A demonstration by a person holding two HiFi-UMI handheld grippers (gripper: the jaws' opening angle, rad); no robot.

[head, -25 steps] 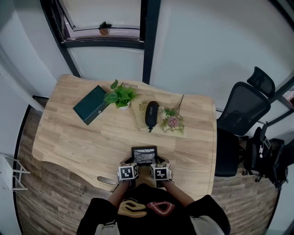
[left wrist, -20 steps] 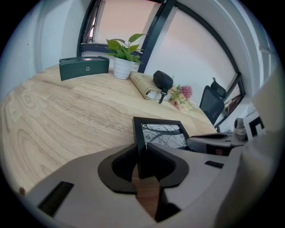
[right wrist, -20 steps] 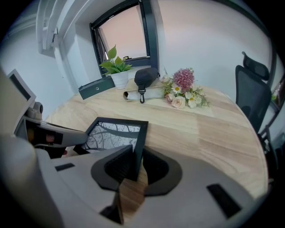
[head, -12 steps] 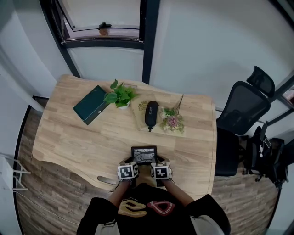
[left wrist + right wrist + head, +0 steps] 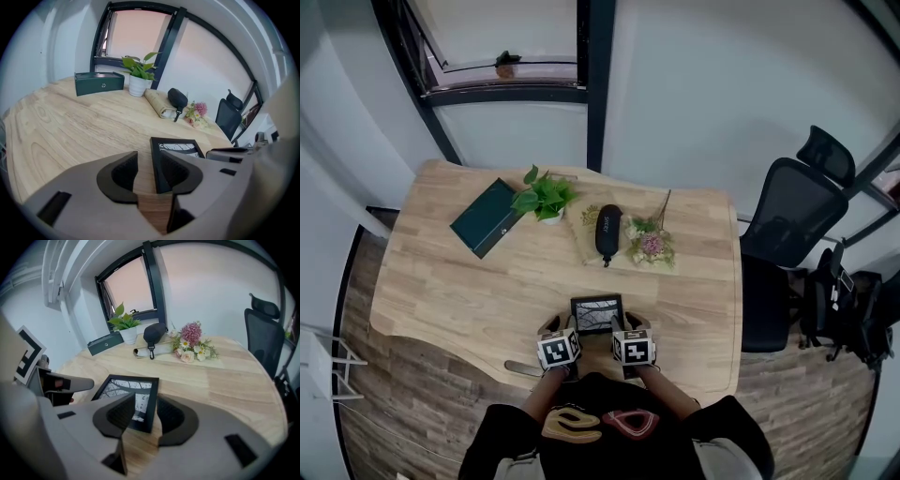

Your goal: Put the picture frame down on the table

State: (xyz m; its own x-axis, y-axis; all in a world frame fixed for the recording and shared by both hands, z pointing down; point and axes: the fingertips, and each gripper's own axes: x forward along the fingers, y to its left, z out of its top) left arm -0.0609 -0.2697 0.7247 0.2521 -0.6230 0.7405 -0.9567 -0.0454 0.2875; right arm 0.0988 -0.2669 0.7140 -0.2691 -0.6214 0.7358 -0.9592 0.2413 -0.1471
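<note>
The black picture frame (image 5: 597, 312) lies flat on the wooden table (image 5: 441, 281) near its front edge, with a black-and-white print facing up. My left gripper (image 5: 562, 328) is at the frame's near left corner and is open. In the left gripper view the frame (image 5: 180, 146) has its left edge between the jaws, close to the right pad. My right gripper (image 5: 626, 328) is open at the near right corner. In the right gripper view the frame (image 5: 126, 390) has its right edge between the jaws.
A dark green box (image 5: 487, 217) and a potted plant (image 5: 546, 197) stand at the back left. A black case (image 5: 608, 230) and a flower bunch (image 5: 652, 246) lie on a mat behind the frame. An office chair (image 5: 792, 220) stands right of the table.
The frame and both grippers stay almost where they were. The head view has shifted slightly.
</note>
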